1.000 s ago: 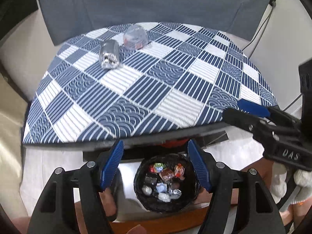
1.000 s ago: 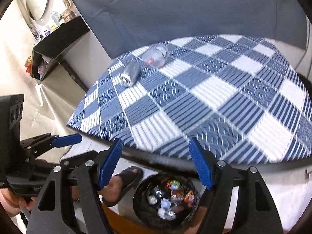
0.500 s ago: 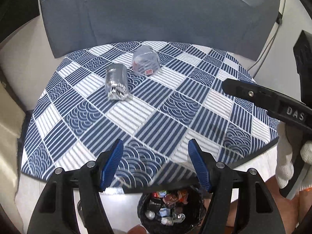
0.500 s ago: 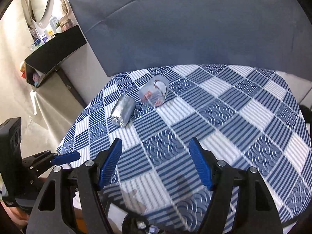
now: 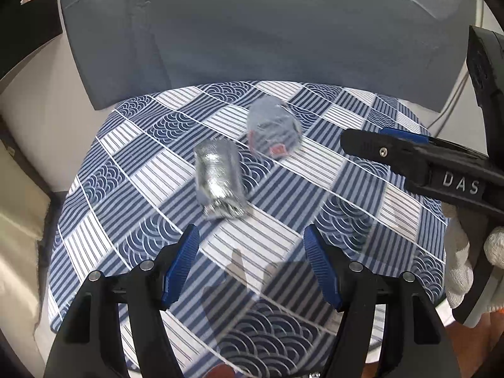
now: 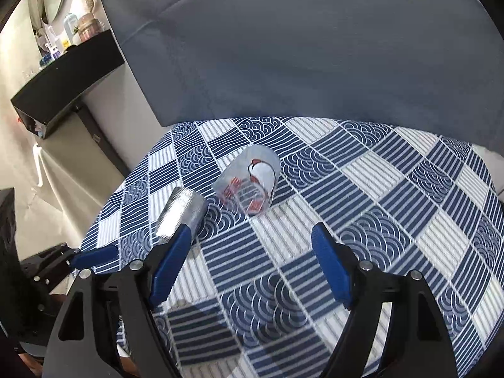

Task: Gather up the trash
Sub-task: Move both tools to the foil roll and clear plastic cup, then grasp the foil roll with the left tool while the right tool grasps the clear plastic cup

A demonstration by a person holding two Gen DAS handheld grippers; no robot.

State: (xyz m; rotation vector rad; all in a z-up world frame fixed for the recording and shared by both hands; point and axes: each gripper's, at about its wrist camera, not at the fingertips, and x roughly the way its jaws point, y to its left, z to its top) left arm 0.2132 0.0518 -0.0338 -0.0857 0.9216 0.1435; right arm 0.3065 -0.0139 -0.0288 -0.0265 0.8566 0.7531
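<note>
Two pieces of trash lie on the round table with the blue-and-white patterned cloth (image 5: pixel 362 208): a crumpled silver foil wrapper (image 5: pixel 219 179) (image 6: pixel 181 217) and a clear plastic cup on its side with red print (image 5: pixel 272 132) (image 6: pixel 249 184). My left gripper (image 5: pixel 252 249) hovers open over the cloth just short of the foil wrapper, nothing between its fingers. My right gripper (image 6: pixel 252 252) is over the cloth below the cup, its jaws opening and empty; its left finger overlaps the foil wrapper in that view. In the left wrist view the right gripper (image 5: pixel 393 145) reaches in from the right, held by a gloved hand (image 5: pixel 463 271).
A grey sofa back (image 6: pixel 299 47) rises behind the table. A black shelf (image 6: pixel 69 82) with bottles stands at the left. The left gripper (image 6: pixel 85 256) shows at the table's left edge in the right wrist view.
Both grippers have moved from above the black trash basket below the table edge forward over the table toward the wrapper and cup. The basket has dropped out of view. The right jaws have widened.
</note>
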